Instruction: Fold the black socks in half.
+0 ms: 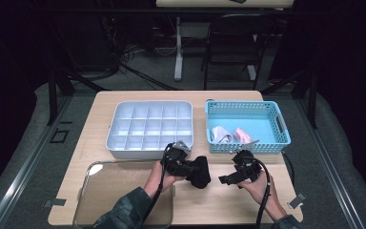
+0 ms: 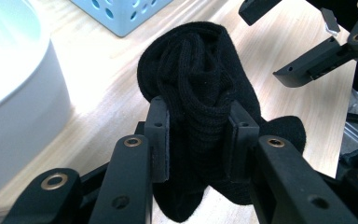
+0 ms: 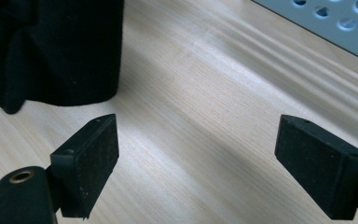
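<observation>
Clearly the left gripper was clamped on a rolled black sock, pads pressing its sides, the bundle held just above the wooden table in front of the white divided tray. The right gripper stood wide open with nothing between its jaws, hovering near the sock on its right side, apart from it.

Step in hand, as I judged it: carrying the rolled sock toward a slot in the tray, sorting socks out of the blue basket. Next move likely called for lifting over the tray's front rim, lining the bundle up with one compartment, lowering it in and only then easing the grip; the roll looked loose, so it might unfurl or catch on a divider.

Counts: one black sock bundle in grip; two more bundles in the basket, one grey, one pink; one tray, fifteen compartments by my count, all seeming empty; one basket; one clear lid lying flat on the near left of the table; two grippers.
</observation>
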